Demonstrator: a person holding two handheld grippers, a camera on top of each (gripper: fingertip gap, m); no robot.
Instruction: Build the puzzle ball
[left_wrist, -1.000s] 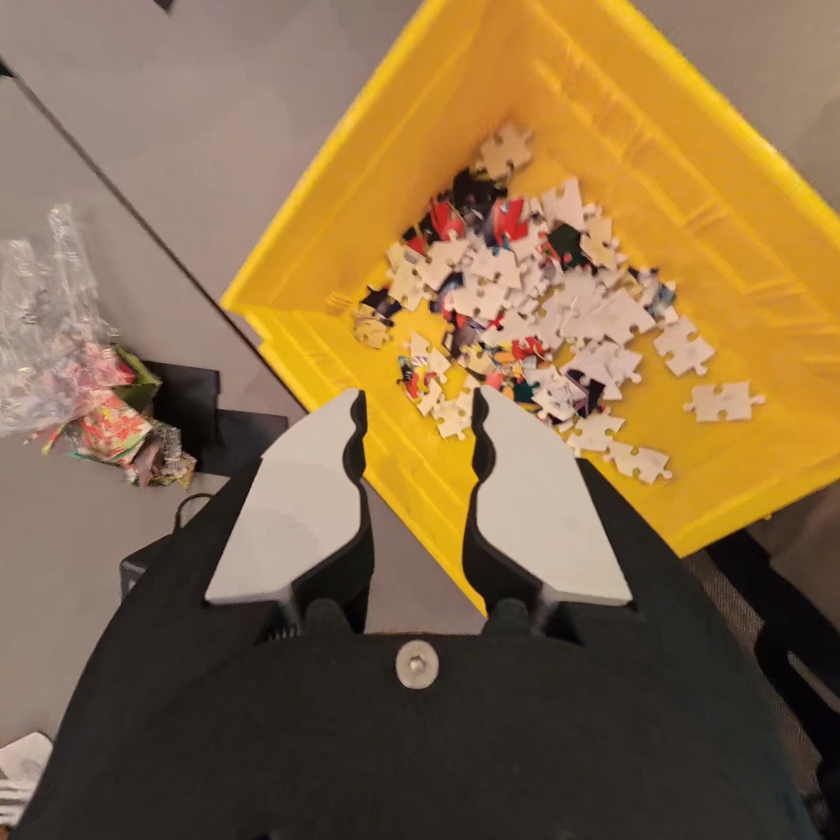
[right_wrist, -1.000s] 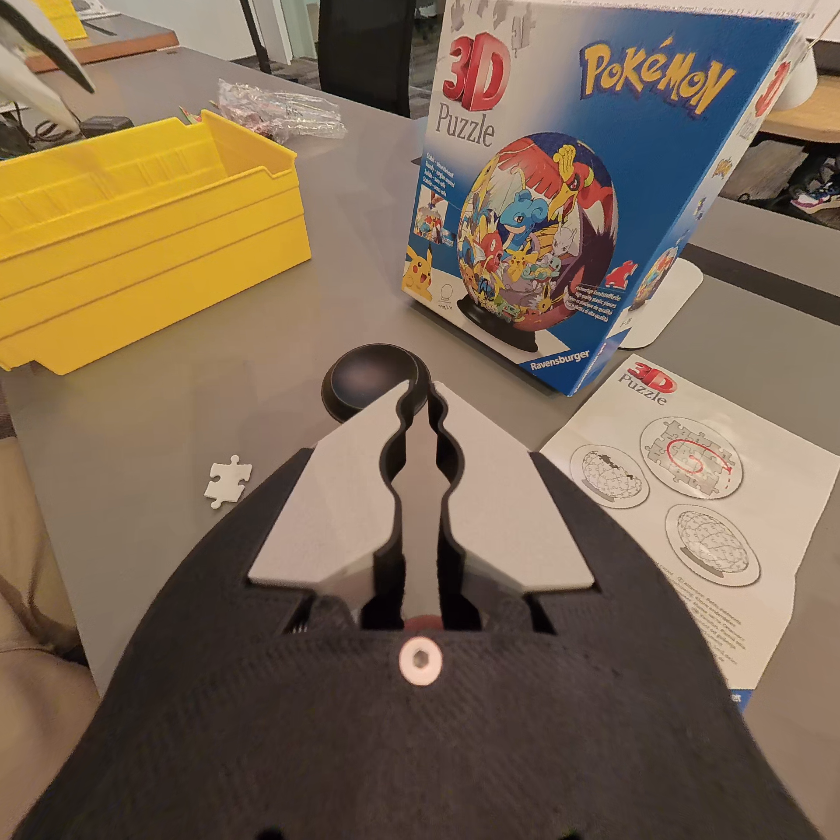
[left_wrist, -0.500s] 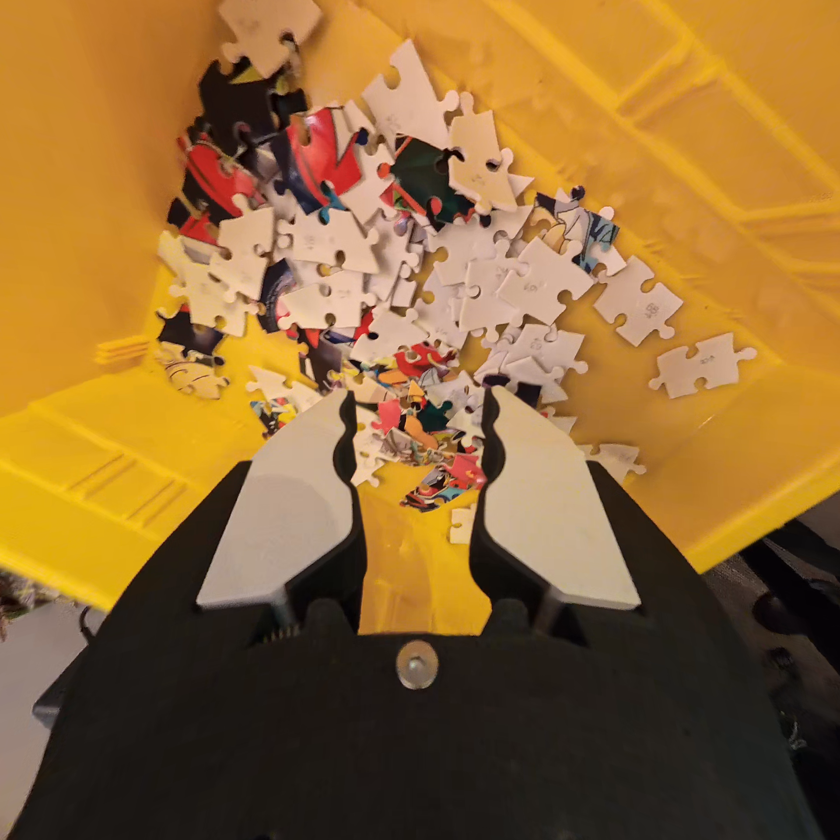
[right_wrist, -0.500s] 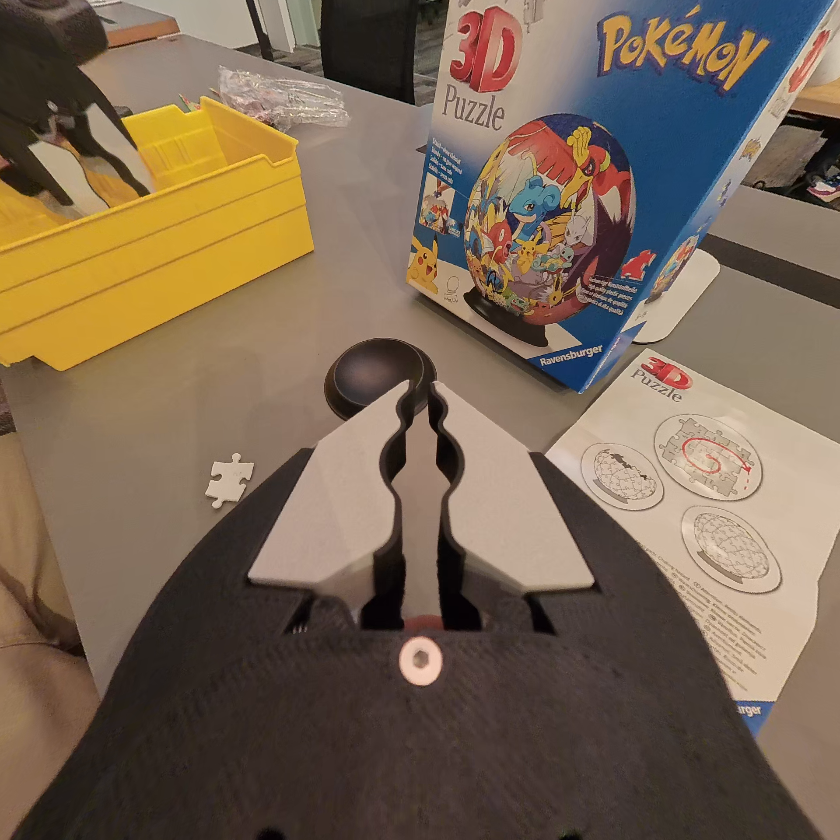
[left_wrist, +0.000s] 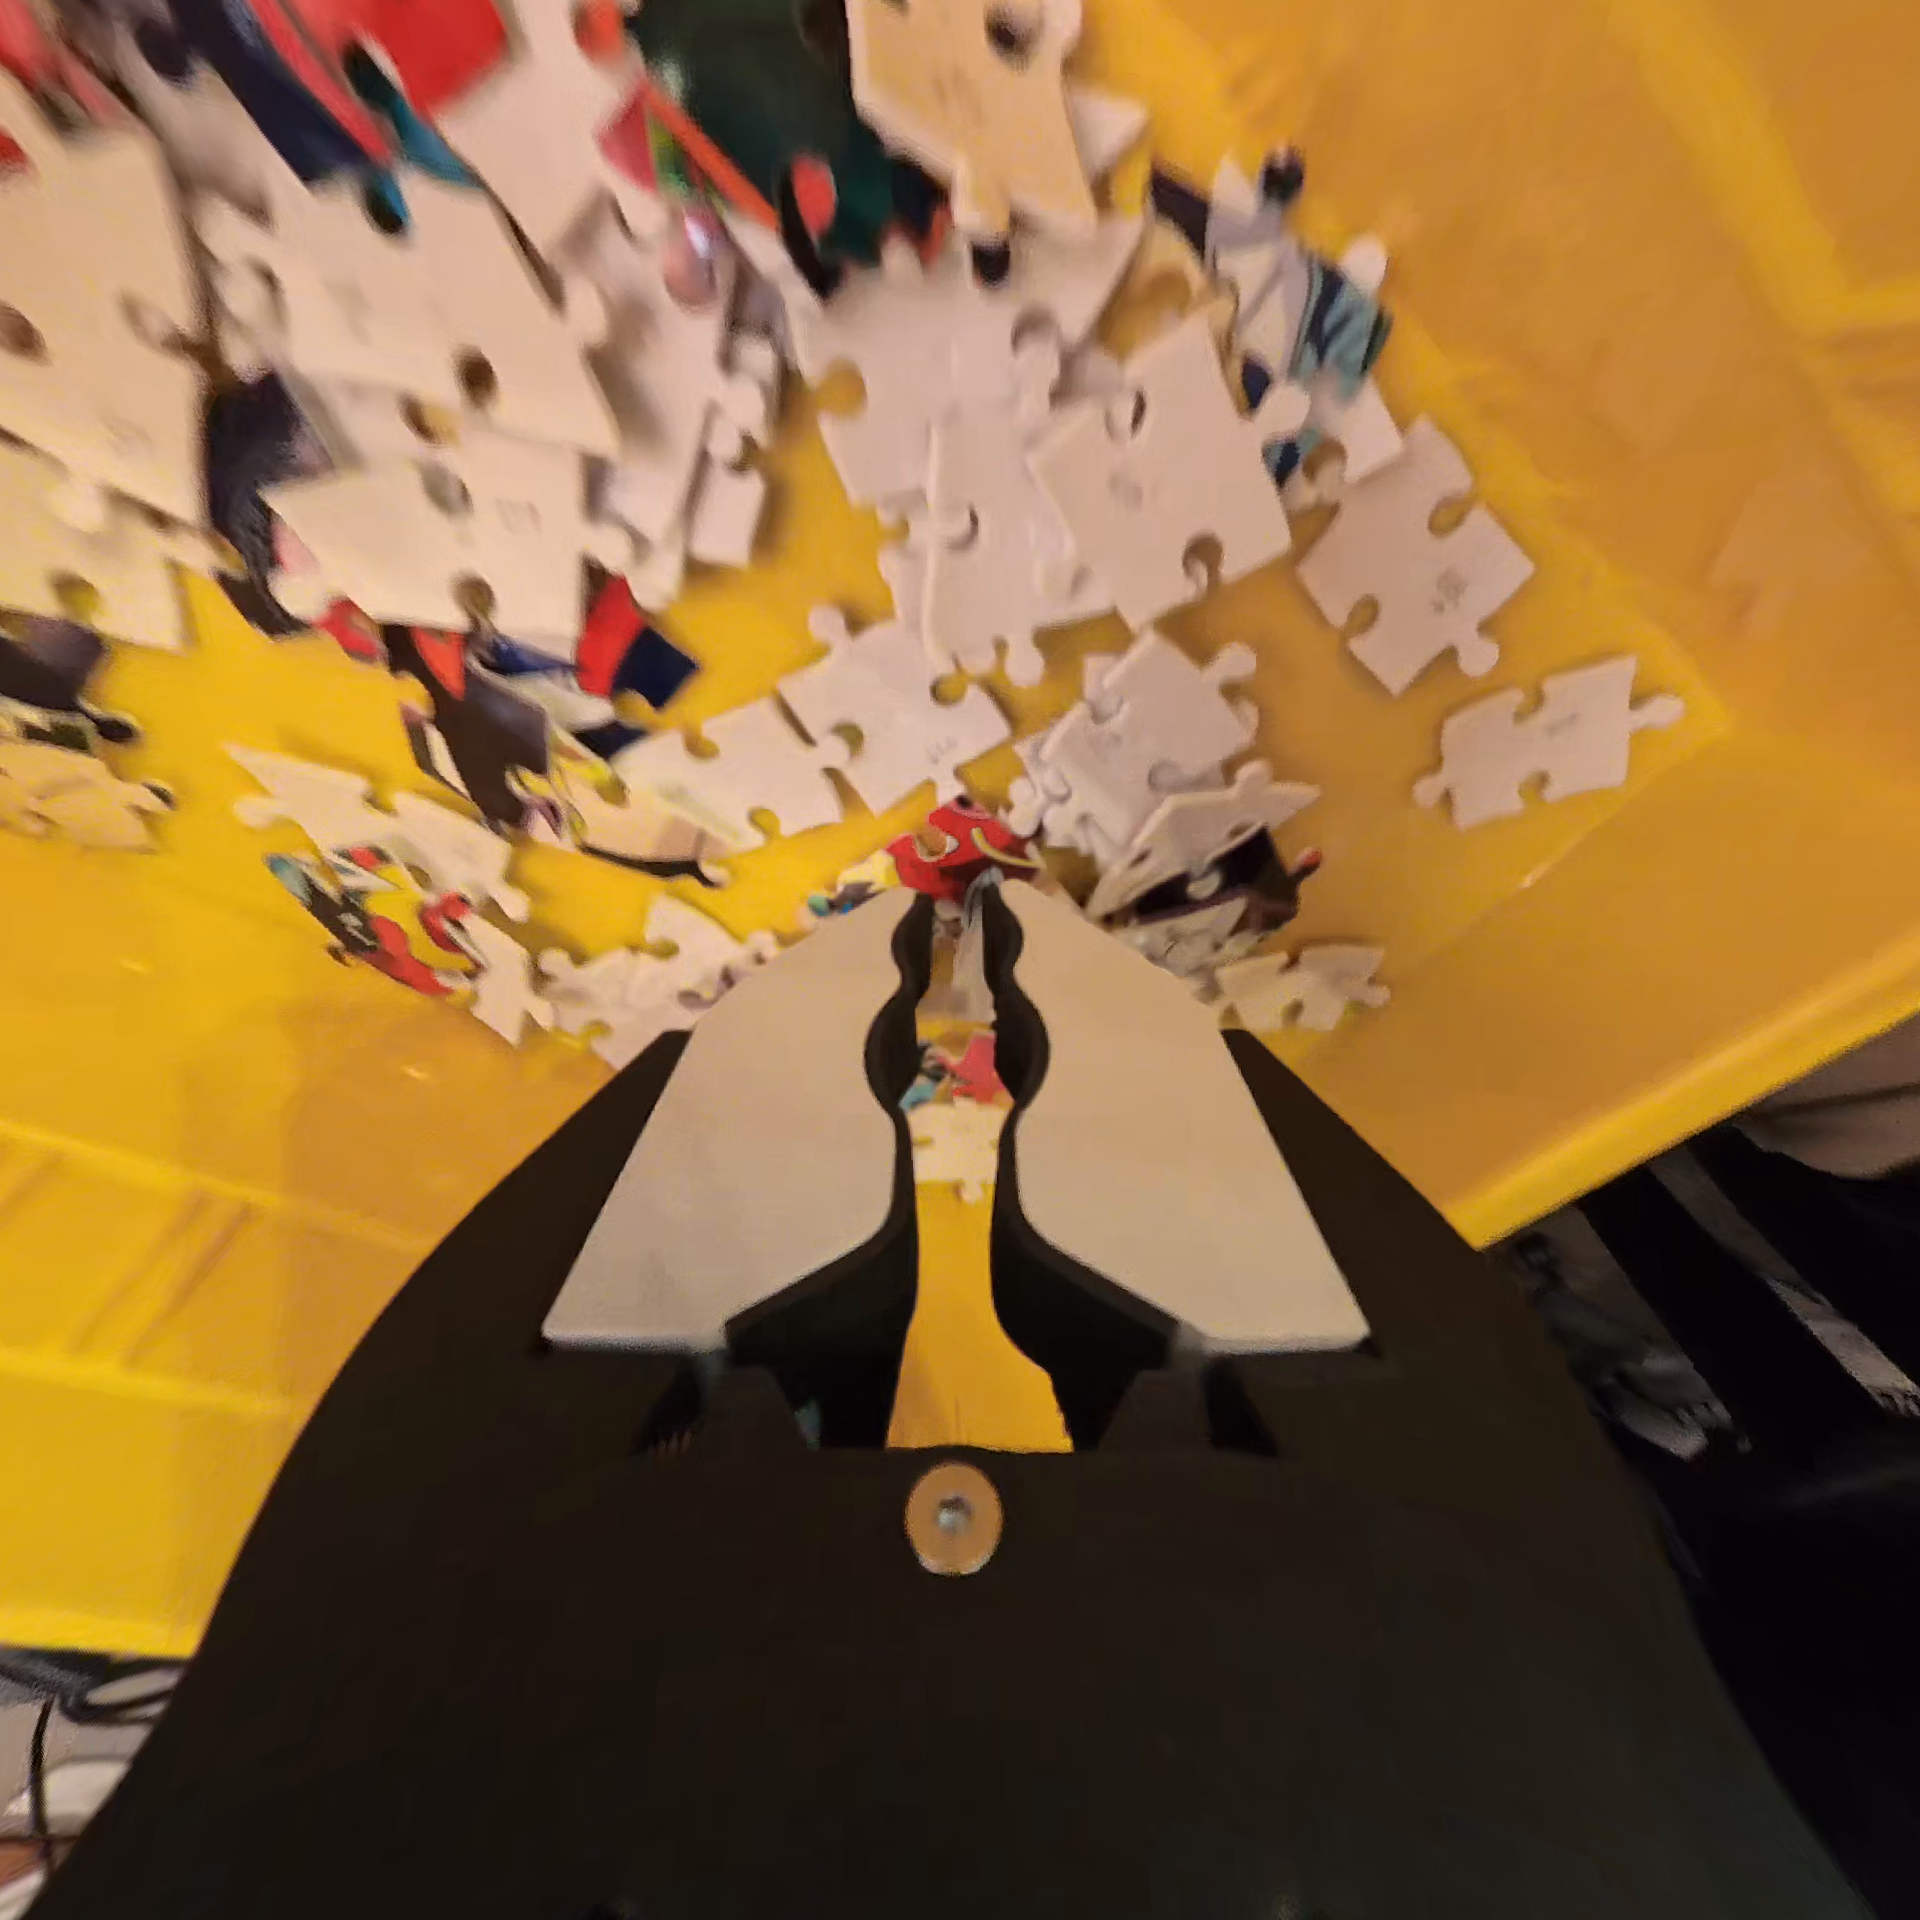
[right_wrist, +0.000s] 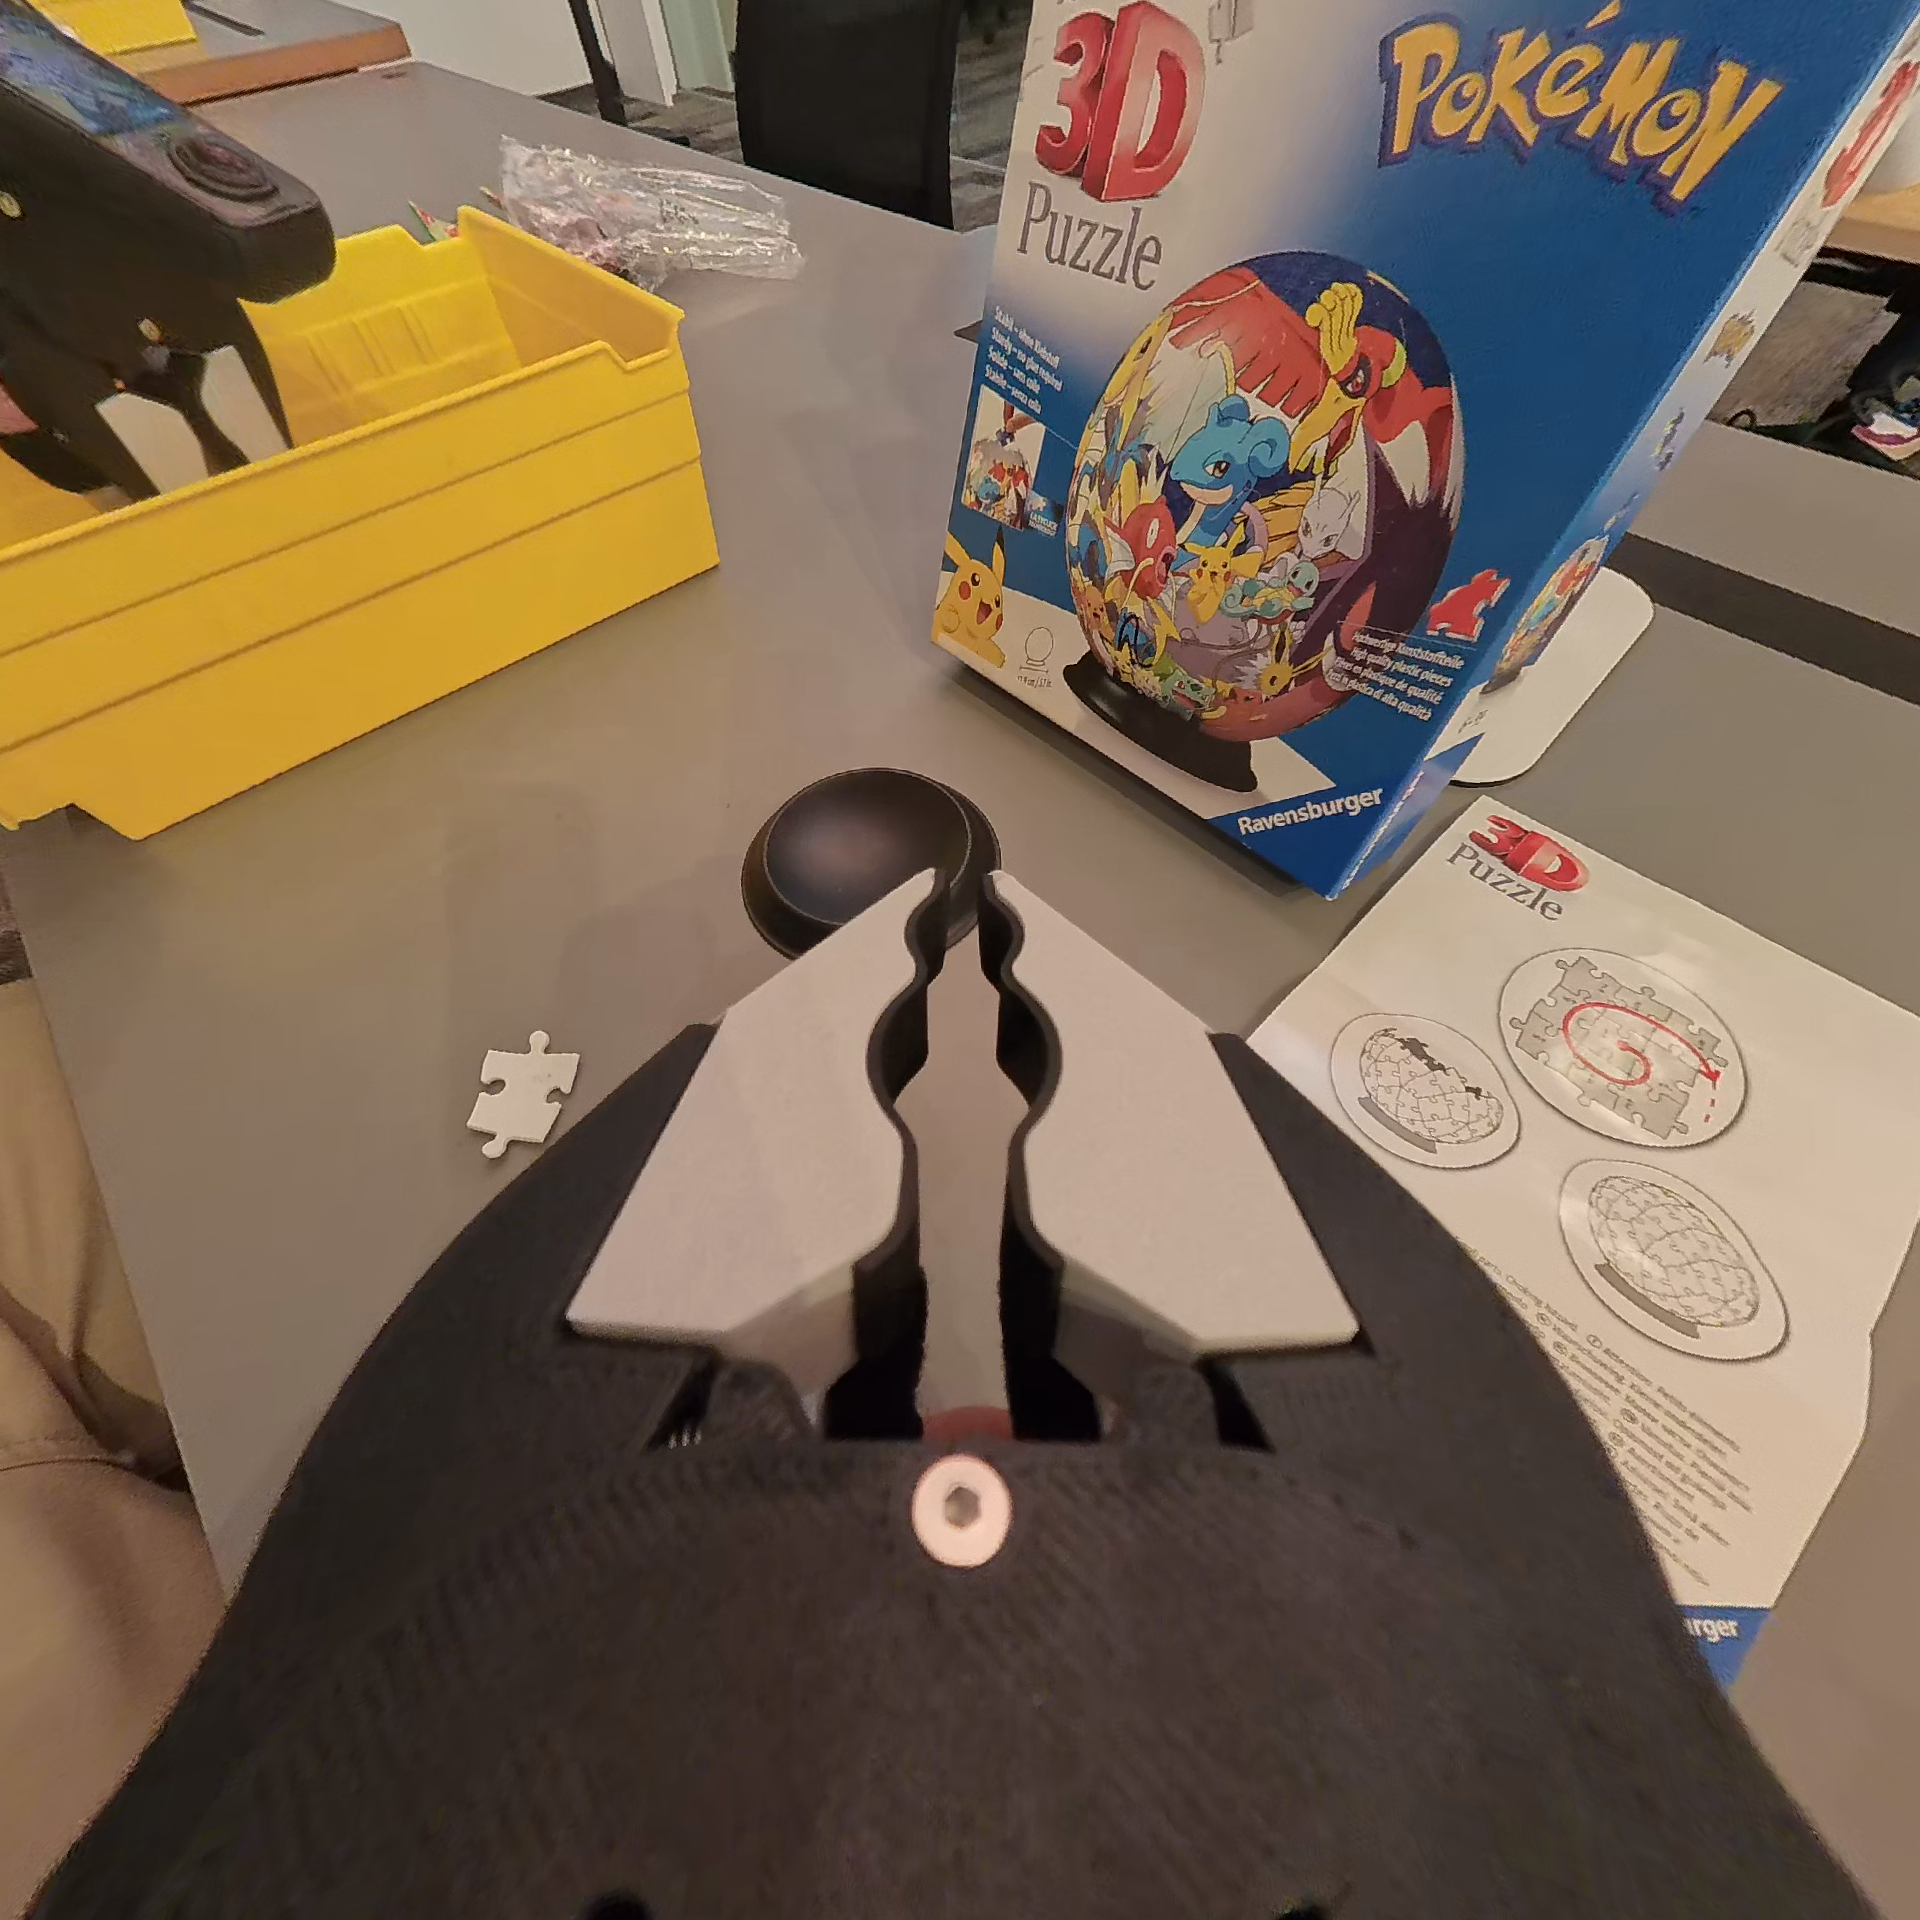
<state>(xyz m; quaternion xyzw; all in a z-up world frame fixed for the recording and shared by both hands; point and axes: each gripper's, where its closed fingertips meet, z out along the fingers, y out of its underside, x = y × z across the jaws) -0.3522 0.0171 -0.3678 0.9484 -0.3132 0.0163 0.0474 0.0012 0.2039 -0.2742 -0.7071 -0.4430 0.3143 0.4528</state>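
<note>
Puzzle pieces (left_wrist: 1101, 499), mostly white side up with some printed faces showing, lie heaped in the yellow plastic bin (left_wrist: 1558, 260) as your left gripper (left_wrist: 958, 902) reaches down among them. Its grey fingers (left_wrist: 790, 1122) are drawn nearly together at the tips, where a red printed piece (left_wrist: 951, 847) sits; whether it is truly pinched is hard to tell through the blur. Your right gripper (right_wrist: 961, 881) hangs over the grey table (right_wrist: 644, 769) with only a narrow gap between its tips and nothing in it. Just ahead sits a round black stand (right_wrist: 868, 847). One loose white piece (right_wrist: 523, 1093) lies to its left, with the blue puzzle box (right_wrist: 1403, 416) and white instruction sheet (right_wrist: 1579, 1143) to the right.
</note>
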